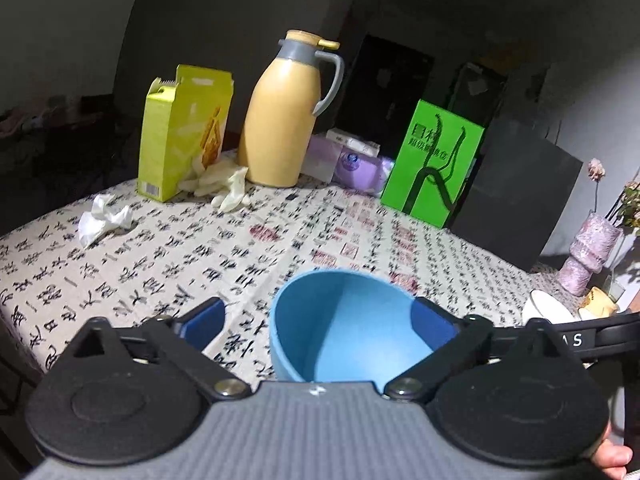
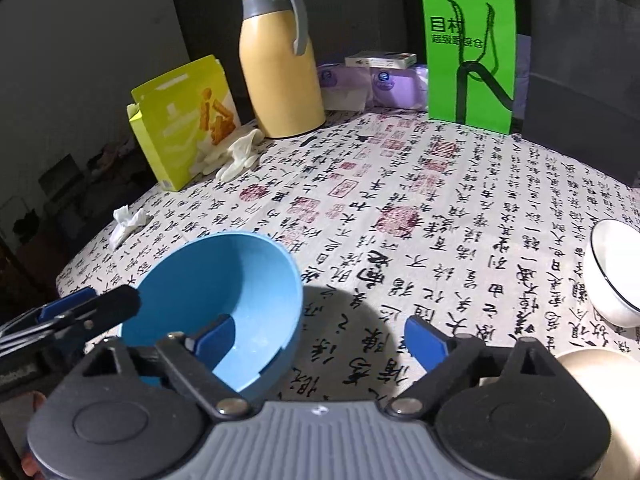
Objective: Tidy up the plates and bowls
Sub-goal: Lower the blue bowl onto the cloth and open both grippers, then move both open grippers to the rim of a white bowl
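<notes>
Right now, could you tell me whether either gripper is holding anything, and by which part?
Nothing is held: the left gripper and right gripper stand open around the blue bowl's rim.

One blue bowl [image 2: 224, 300], one white bowl [image 2: 614, 272], one jug [image 2: 278, 64].

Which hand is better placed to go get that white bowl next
Right. The white bowl sits on the right gripper's side, and its open jaws are empty; the left gripper is beyond the blue bowl.
</notes>
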A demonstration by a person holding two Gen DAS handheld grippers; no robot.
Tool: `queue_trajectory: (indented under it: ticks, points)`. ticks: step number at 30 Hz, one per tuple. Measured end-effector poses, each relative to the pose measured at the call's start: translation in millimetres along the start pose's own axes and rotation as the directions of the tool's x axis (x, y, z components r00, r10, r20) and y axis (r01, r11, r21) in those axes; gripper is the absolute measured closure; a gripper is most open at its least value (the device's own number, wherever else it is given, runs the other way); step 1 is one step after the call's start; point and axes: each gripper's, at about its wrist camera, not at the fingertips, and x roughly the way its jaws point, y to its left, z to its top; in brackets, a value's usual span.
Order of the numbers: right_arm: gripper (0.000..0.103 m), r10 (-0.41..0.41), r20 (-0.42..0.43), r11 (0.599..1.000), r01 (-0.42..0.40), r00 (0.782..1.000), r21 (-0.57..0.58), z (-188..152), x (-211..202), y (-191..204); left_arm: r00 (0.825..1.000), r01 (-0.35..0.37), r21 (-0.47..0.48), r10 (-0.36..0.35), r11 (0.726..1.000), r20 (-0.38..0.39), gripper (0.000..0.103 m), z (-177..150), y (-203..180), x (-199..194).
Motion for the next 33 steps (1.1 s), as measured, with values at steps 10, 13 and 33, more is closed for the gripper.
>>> queue_trajectory:
  ticks: [10,13,33]
  points:
    - [0.0,-0.018,0.019,0.999,0.018,1.0,0.037,0,-11,-24,1.0,0.007,0.004,-0.007,1.0,0.013,0.0,7,-15,0]
    - [0.0,-0.023,0.027,0.999,0.022,0.999,0.048,-1,-15,-32,1.0,0.002,0.019,-0.003,1.0,0.019,0.0,8,-22,0]
    - [0.0,-0.115,0.083,0.989,0.106,0.99,0.099,-3,-48,-112,0.998,0.062,0.12,-0.06,0.991,-0.017,0.0,10,-97,25]
